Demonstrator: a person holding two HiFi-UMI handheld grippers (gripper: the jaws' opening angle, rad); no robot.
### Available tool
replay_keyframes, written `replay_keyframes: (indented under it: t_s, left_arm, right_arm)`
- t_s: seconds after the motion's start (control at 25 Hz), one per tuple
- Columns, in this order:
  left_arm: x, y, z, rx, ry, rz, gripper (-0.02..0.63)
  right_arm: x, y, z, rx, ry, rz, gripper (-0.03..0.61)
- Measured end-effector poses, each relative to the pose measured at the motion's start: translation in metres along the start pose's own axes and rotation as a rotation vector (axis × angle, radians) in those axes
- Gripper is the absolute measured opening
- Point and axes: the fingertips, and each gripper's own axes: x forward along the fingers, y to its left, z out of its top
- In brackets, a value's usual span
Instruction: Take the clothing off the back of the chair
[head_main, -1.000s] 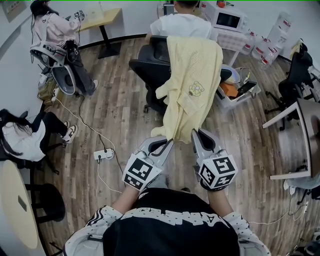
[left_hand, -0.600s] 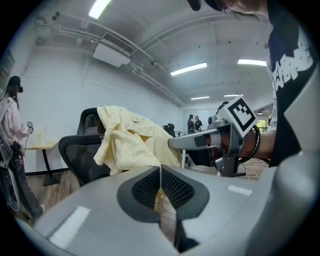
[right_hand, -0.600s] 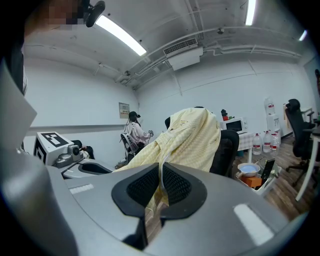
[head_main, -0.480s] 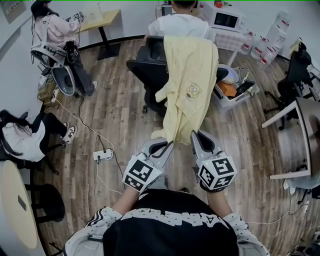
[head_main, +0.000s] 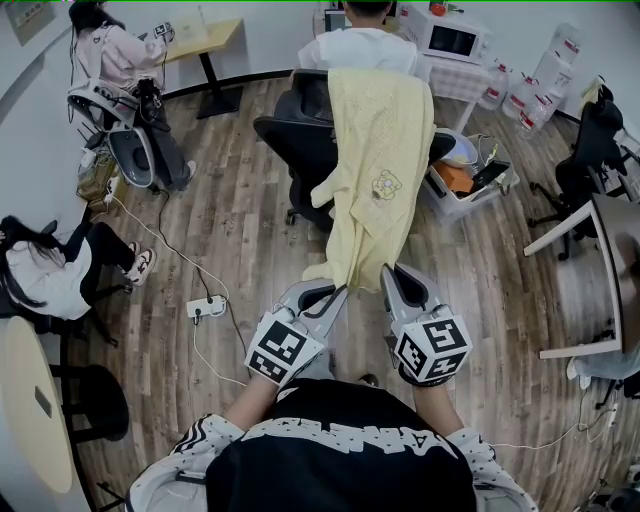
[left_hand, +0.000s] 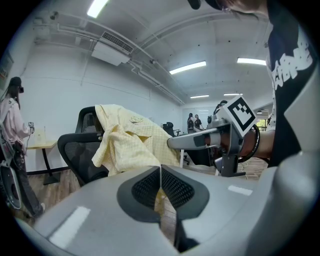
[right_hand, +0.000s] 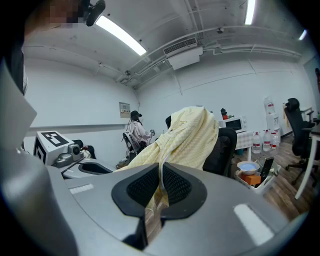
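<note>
A pale yellow shirt (head_main: 380, 150) with a small bear patch hangs over the back of a black office chair (head_main: 298, 125) and stretches down toward me. My left gripper (head_main: 338, 290) is shut on the shirt's lower hem, with yellow cloth pinched between its pads (left_hand: 160, 170). My right gripper (head_main: 386, 272) is shut on the hem just to the right, and a strip of cloth runs between its pads (right_hand: 161, 167). In the left gripper view the shirt (left_hand: 132, 140) drapes off the chair (left_hand: 75, 150). The right gripper view shows the shirt (right_hand: 187, 132) from the other side.
A person in a white top (head_main: 360, 45) sits just beyond the chair. A power strip with cables (head_main: 207, 308) lies on the wooden floor at left. A bin with orange contents (head_main: 462, 180) stands right of the chair. A desk edge (head_main: 590, 250) is at right, other seated people at left.
The chair and the shirt's top have shifted slightly left in the head view, and the shirt is pulled a little straighter. Both grippers keep their hold on the hem.
</note>
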Motion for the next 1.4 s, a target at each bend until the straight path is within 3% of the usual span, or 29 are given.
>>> replay_keyframes:
  t_s: [1.4]
  left_arm:
    - [0.006, -0.05, -0.008, 0.037, 0.042, -0.053, 0.002]
  right_arm:
    - [-0.041, -0.002, -0.022, -0.003, 0.032, -0.004, 0.037]
